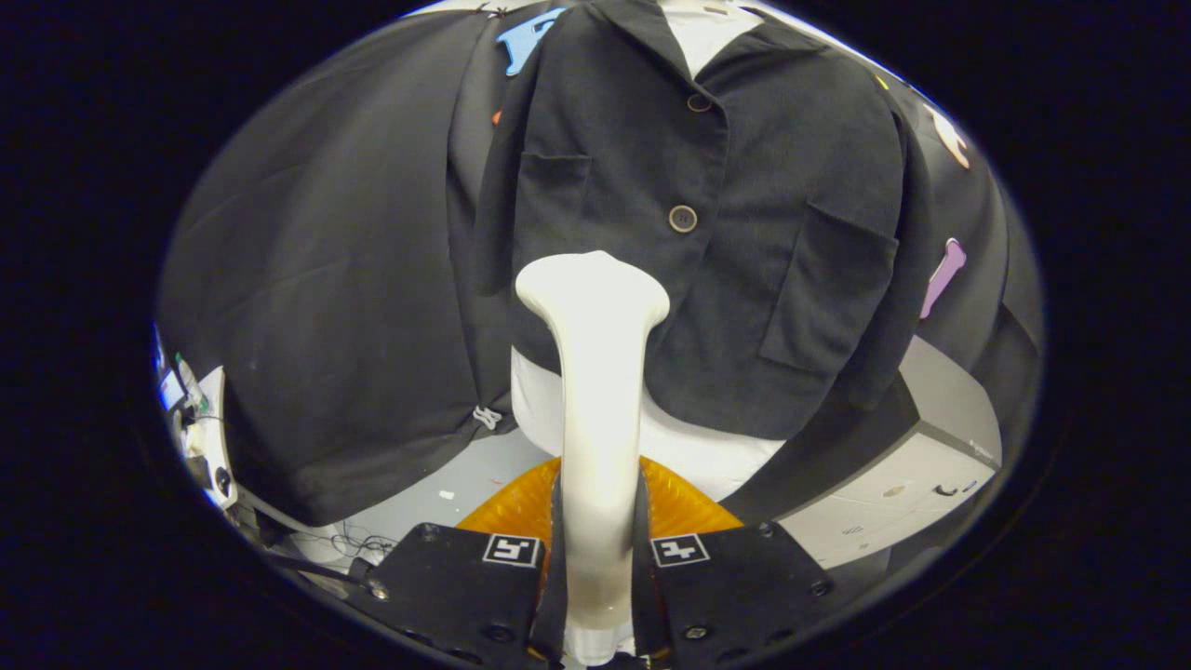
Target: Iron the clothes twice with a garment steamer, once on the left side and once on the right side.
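Note:
A dark buttoned jacket (744, 214) with two chest pockets hangs on a white dress form (707, 456) straight ahead. My gripper (595, 549) is shut on the handle of a white garment steamer (595, 391), both fingers pressing its sides. The steamer stands upright between the fingers, and its wide head lies over the lower left half of the jacket front, just below the middle button (682, 219). Whether the head touches the cloth, I cannot tell.
An orange ribbed base (507, 507) sits under the dress form, just beyond the fingers. A grey-white box (912, 475) stands to the right of the form. Cables and a white device (209, 437) lie on the floor far left. Black cloth hangs behind.

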{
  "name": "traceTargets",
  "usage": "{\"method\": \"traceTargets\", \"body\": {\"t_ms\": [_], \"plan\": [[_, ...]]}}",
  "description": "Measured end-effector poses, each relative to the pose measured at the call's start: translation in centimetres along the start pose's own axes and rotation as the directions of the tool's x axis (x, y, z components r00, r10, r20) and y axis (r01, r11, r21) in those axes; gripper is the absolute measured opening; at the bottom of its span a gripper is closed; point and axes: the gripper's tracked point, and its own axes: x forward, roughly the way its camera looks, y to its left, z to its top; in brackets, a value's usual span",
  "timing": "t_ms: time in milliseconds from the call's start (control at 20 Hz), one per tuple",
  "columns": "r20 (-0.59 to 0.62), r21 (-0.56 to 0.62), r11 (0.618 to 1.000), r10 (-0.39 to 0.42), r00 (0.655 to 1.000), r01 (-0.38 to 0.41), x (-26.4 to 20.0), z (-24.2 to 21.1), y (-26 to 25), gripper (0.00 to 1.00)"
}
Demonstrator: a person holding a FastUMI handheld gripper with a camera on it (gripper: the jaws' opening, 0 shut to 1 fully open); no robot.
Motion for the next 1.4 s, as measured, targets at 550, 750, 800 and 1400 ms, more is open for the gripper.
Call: {"method": "traceTargets", "body": {"t_ms": [550,750,800,1400], "plan": [[0.01,0.077,0.997,-0.006,1.0,0.005,-3.1,-3.0,-5.7,0.31],[0.016,0.131,0.99,-0.049,0.999,0.046,-5.9,-4.8,-11.4,0.3],[0.016,0.146,0.988,-0.062,0.998,0.059,-6.7,-5.5,-13.0,0.3],[0.034,0.315,0.937,-0.168,0.985,0.149,-20.5,-18.3,-26.2,0.3]]}}
